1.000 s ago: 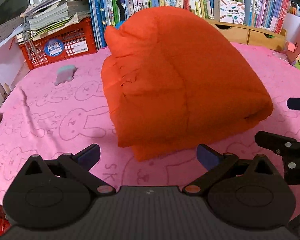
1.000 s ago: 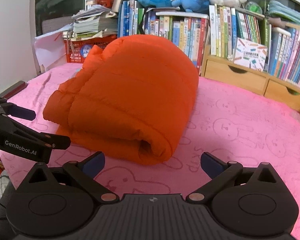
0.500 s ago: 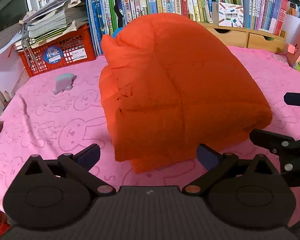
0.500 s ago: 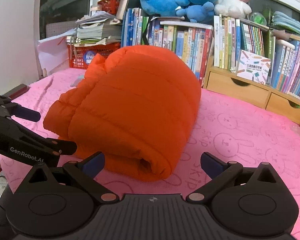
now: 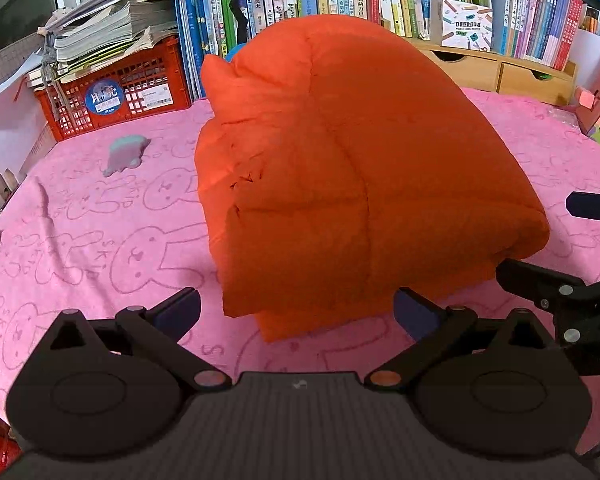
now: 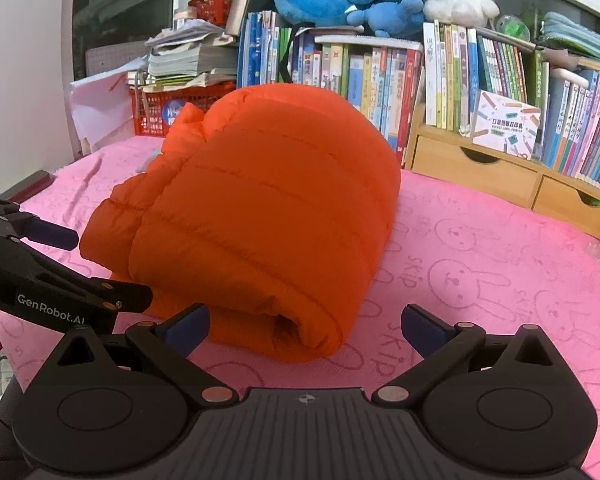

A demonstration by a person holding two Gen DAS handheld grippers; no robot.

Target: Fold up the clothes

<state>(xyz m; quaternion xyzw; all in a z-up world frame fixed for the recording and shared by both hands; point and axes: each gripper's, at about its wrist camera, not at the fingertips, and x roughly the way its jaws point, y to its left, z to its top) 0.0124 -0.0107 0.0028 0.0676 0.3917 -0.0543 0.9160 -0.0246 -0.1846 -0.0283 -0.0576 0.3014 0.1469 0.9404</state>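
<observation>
Both claws stand released and empty: my left claw (image 5: 296, 312) and my right claw (image 6: 306, 322) each have their blue pads spread wide, just short of the near edge of the orange puffer jacket (image 5: 356, 168). Over the last second I have eased both in a little closer, so the bundle fills more of each view, yet the jacket itself has not shifted; it sits as a thick folded roll in the middle of the pink bunny-print cloth (image 6: 480, 280) on the tabletop. To my judgement the folding is essentially finished, and what remains is at most a tidy-up press. Readable writing: "GenRobot.AI" on the left claw's side in the right wrist view, "SKIP" printed on the cloth, and a round blue sticker on the red crate (image 5: 116, 92) whose characters I cannot make out.
</observation>
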